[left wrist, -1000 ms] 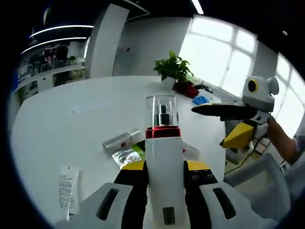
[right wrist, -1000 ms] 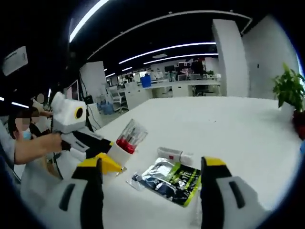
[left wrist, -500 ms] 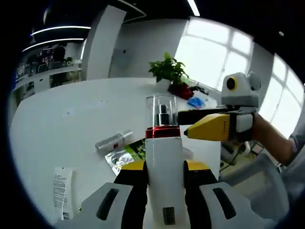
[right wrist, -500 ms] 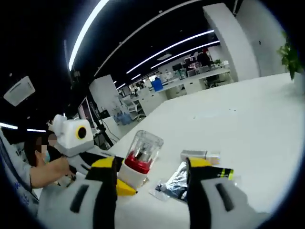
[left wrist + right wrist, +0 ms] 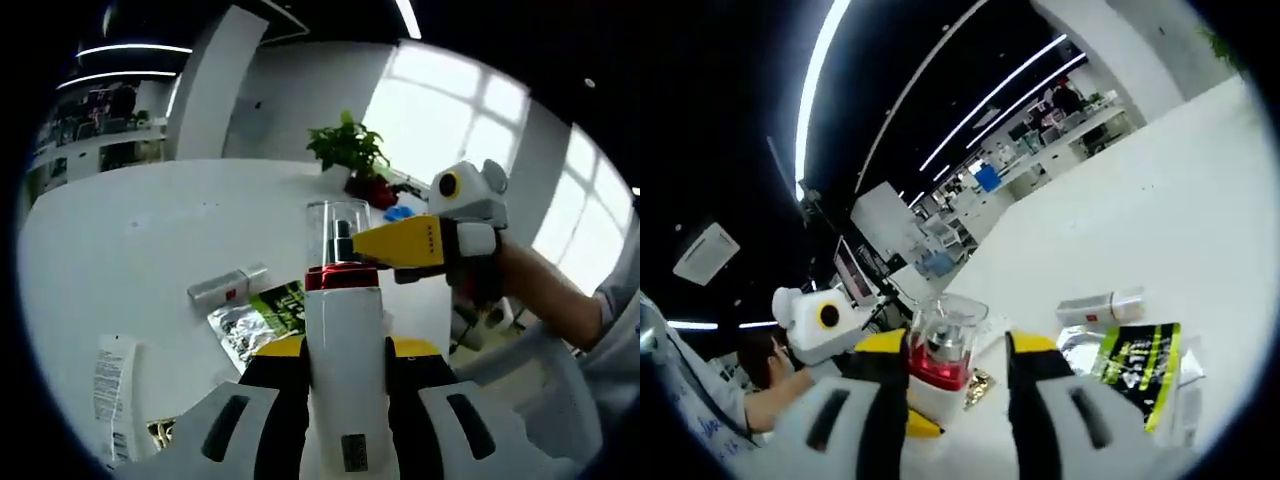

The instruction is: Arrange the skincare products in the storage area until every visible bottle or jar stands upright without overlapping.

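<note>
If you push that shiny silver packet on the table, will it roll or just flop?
The silver packet lies flat and crinkled on the white table, so it probably flops and slides, not rolls. Its glossy foil looks slippery. It seems thin, likely light.

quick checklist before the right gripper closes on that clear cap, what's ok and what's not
1. Left gripper grip on the white bottle: ok, jaws clamped on both sides of its body.
2. Right gripper lined up on the clear cap: ok, the cap sits between its yellow-tipped jaws.
3. Right jaws touching the cap: cannot tell; a gap shows on one side.
4. Bottle upright on the table: not ok, it is held in the air.
5. Small tube upright: not ok, it lies on its side.
6. Foil sachet apart from the tube: cannot tell, their edges look very close.
</note>
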{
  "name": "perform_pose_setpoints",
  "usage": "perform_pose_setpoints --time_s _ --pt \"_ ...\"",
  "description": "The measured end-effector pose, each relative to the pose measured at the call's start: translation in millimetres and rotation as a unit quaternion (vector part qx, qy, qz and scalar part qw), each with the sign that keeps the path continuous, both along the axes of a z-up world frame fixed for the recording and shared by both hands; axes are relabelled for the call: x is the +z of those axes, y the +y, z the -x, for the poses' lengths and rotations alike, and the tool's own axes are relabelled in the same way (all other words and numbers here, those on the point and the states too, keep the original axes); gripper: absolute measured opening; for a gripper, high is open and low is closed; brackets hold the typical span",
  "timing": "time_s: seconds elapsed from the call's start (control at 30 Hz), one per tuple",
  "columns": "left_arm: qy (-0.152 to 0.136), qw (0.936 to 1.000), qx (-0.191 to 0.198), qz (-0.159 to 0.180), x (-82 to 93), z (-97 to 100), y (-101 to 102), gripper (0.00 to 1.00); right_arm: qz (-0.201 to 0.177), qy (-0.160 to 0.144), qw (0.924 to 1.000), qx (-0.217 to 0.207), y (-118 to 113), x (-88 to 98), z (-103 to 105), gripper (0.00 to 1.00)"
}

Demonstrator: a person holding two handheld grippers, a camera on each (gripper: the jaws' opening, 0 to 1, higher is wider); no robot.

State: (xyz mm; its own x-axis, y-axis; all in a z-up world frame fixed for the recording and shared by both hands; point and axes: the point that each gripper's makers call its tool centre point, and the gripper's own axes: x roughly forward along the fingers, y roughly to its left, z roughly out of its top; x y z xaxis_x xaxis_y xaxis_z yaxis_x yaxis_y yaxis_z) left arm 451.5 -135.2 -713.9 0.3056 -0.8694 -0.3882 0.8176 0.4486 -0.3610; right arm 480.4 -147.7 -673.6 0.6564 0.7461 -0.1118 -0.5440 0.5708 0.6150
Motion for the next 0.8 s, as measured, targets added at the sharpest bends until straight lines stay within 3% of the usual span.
perform_pose_setpoints --time_s 0.33,0.53,0.63,0.8 --pt "0.020 0.9992 -0.025 0.023 -2.1 9.6 -6 0.25 -0.016 -0.003 0.9997 0.017 5 1.4 6 0.31" --pt "0.011 0.9994 -0.030 0.012 -6.4 9.4 -12 0.25 -0.012 -0.003 0.9999 0.006 3 0.5 8 0.30" --pt "0.002 0.9996 -0.030 -0.001 -10.0 9.7 -15 0.25 0.011 -0.019 0.9997 0.006 5 1.8 10 0.29" --pt "-0.005 0.9995 -0.030 -0.011 -11.9 10.0 -17 0.25 0.019 -0.031 0.9993 0.006 2 1.7 8 0.28"
